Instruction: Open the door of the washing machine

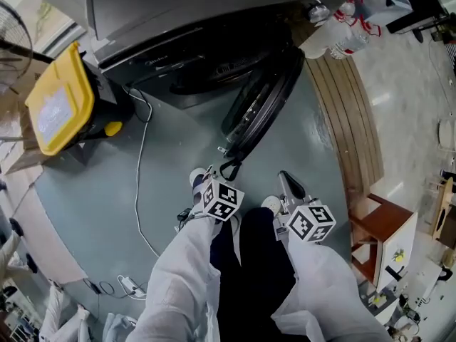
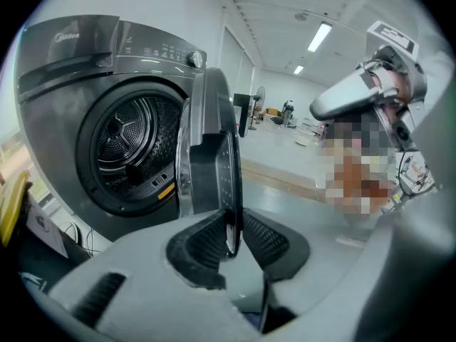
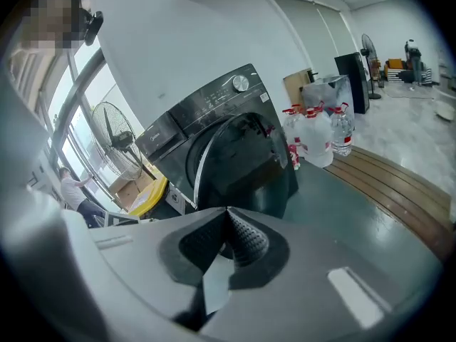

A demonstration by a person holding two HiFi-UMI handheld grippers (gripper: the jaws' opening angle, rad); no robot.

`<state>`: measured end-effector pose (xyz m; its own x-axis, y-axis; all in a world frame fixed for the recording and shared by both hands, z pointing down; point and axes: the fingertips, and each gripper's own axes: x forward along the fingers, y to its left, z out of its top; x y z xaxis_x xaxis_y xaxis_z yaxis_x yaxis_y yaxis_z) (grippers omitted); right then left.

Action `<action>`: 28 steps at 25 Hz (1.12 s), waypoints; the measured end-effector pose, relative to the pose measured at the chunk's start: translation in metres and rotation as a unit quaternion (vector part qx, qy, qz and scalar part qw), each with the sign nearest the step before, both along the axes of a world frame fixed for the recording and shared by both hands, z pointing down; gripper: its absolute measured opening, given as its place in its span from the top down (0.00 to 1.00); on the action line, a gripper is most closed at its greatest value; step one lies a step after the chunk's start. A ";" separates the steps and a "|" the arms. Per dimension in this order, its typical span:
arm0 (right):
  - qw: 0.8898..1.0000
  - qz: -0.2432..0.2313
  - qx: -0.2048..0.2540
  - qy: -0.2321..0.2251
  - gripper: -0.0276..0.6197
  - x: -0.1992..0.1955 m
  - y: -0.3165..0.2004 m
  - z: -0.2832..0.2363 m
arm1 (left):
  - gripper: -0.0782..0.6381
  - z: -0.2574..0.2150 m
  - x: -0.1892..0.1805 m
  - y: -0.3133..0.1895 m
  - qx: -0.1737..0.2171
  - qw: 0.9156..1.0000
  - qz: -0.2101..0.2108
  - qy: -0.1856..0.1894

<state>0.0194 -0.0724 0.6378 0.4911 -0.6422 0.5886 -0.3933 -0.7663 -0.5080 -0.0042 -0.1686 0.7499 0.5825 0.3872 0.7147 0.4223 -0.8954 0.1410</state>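
The dark grey washing machine [image 1: 178, 20] stands at the top of the head view with its round door [image 1: 260, 102] swung out towards me. My left gripper [image 1: 229, 168] is shut on the door's outer rim. In the left gripper view the door's edge [image 2: 229, 212] runs down between the two pads [image 2: 203, 244], and the open drum [image 2: 132, 144] shows to its left. My right gripper [image 1: 288, 182] hangs just right of the left one, away from the door. Its jaws [image 3: 228, 219] are shut with nothing between them, and the door [image 3: 242, 162] stands ahead.
A yellow-lidded bin [image 1: 60, 109] stands left of the machine, and a white cable [image 1: 139, 191] trails over the grey floor. Clear water bottles [image 1: 335, 38] stand at the machine's right, beside a curved wooden strip [image 1: 353, 127]. A reddish-brown stand [image 1: 381, 223] is at the right.
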 end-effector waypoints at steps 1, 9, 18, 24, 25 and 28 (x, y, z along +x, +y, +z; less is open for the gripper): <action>1.000 0.000 0.004 -0.003 0.94 -0.003 0.007 0.001 | 0.79 0.000 -0.001 0.007 -0.002 1.000 -0.004 0.001; 1.000 -0.009 0.008 -0.006 0.94 -0.015 0.086 0.013 | 0.78 0.000 -0.003 0.076 -0.013 0.999 -0.043 0.021; 1.000 -0.022 0.018 0.008 0.94 -0.009 0.168 0.017 | 0.77 0.002 0.006 0.150 -0.023 0.996 -0.088 0.016; 1.000 0.017 0.019 0.001 0.94 -0.006 0.225 0.023 | 0.76 0.002 0.021 0.194 -0.033 0.994 -0.098 0.022; 0.999 0.026 0.018 0.000 0.94 -0.006 0.235 0.025 | 0.75 0.001 0.024 0.203 -0.037 0.995 -0.095 0.022; 0.999 0.050 0.016 -0.002 0.94 -0.005 0.262 0.029 | 0.75 0.000 0.034 0.229 -0.047 0.995 -0.086 0.021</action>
